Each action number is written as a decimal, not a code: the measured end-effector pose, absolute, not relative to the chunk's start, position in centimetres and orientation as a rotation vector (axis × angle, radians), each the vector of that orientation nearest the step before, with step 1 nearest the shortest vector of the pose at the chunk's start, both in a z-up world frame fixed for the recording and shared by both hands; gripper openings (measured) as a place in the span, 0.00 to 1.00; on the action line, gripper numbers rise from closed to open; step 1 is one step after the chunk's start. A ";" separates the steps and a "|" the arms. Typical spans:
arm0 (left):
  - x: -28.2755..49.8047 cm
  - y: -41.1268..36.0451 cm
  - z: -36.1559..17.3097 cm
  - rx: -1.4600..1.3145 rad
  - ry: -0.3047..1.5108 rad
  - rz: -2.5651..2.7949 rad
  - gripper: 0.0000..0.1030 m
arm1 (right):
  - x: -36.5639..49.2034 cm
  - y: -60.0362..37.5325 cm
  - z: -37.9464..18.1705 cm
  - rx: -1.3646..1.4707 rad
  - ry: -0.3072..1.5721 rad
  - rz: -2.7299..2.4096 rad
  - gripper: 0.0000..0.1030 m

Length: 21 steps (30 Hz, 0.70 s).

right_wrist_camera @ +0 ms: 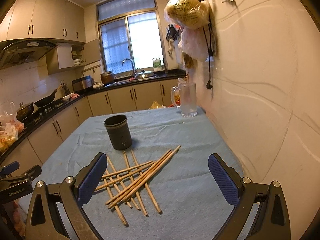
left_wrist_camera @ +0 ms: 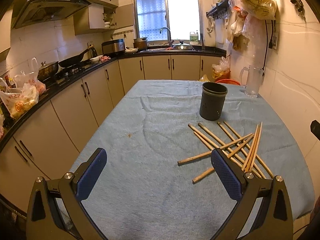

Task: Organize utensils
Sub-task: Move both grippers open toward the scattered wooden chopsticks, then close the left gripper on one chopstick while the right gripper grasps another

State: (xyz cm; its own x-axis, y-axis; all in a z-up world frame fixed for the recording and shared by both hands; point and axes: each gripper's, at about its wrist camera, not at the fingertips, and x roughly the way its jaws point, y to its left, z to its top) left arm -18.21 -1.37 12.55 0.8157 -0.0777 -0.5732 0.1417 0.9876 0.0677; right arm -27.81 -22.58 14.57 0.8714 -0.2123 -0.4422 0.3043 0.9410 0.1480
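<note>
Both the left gripper (left_wrist_camera: 159, 160) and the right gripper (right_wrist_camera: 158, 165) were wide open and held nothing. The chopsticks (right_wrist_camera: 132, 180) lay crossed on the table (right_wrist_camera: 190, 180) near the dark holder (right_wrist_camera: 118, 132). The print on the hanging bag (right_wrist_camera: 188, 10) was unreadable.

Warm dim light, blown-out window (left_wrist_camera: 166, 14), fisheye-bent edges

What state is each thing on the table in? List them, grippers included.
chopsticks: loose, crisscrossed in a pile on the cloth, none in the holder
dark holder: upright, looks empty
glass pitcher: upright by the wall, looks empty
blue cloth: spread over the table, wrinkled
left gripper: open, holding nothing
right gripper: open, holding nothing
</note>
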 end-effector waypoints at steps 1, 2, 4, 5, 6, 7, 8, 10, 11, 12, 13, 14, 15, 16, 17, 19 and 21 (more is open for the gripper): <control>-18.0 -1.5 12.4 0.112 0.611 -0.118 1.00 | -27.6 -22.6 14.4 0.220 0.443 -0.269 0.99; -17.9 -1.6 12.2 0.115 0.617 -0.118 1.00 | -27.5 -22.6 14.2 0.221 0.449 -0.267 0.99; -17.6 -1.7 11.8 0.119 0.627 -0.119 1.00 | -27.1 -22.7 13.8 0.221 0.461 -0.267 0.99; -17.4 -1.7 11.7 0.120 0.633 -0.119 1.00 | -26.9 -22.7 13.6 0.222 0.467 -0.267 0.99; -17.1 -1.9 11.5 0.123 0.641 -0.119 1.00 | -26.8 -22.8 13.5 0.224 0.472 -0.267 0.99; -16.9 -1.9 11.3 0.124 0.647 -0.119 1.00 | -26.6 -22.9 13.2 0.229 0.480 -0.267 0.99; -16.7 -2.0 11.1 0.126 0.653 -0.120 1.00 | -26.3 -23.1 12.9 0.237 0.491 -0.267 0.99; -16.2 -2.2 10.7 0.133 0.667 -0.122 1.00 | -25.9 -23.5 12.4 0.247 0.507 -0.272 0.99; -15.8 -2.4 10.5 0.139 0.674 -0.125 1.00 | -25.7 -23.7 12.1 0.253 0.516 -0.275 0.99; -15.6 -2.5 10.4 0.143 0.679 -0.130 1.00 | -25.4 -24.0 11.8 0.257 0.527 -0.277 0.99; -15.3 -2.6 10.3 0.150 0.687 -0.138 1.00 | -25.2 -24.3 11.6 0.259 0.536 -0.279 0.99; -14.9 -2.8 10.2 0.158 0.694 -0.146 1.00 | -24.8 -24.7 11.3 0.259 0.550 -0.282 0.99; -14.7 -3.0 10.2 0.165 0.698 -0.153 1.00 | -24.5 -25.0 10.9 0.255 0.566 -0.288 0.99; -14.3 -3.3 10.2 0.177 0.700 -0.164 1.00 | -24.2 -25.3 10.6 0.250 0.579 -0.293 0.99; -14.0 -3.6 10.2 0.187 0.700 -0.172 1.00 | -23.9 -25.6 10.3 0.244 0.592 -0.299 0.99; -13.2 -4.5 10.2 0.219 0.708 -0.207 1.00 | -23.4 -26.3 9.6 0.241 0.619 -0.306 0.99; -12.2 -5.7 10.1 0.244 0.726 -0.250 1.00 | -22.8 -27.1 9.0 0.256 0.643 -0.305 0.99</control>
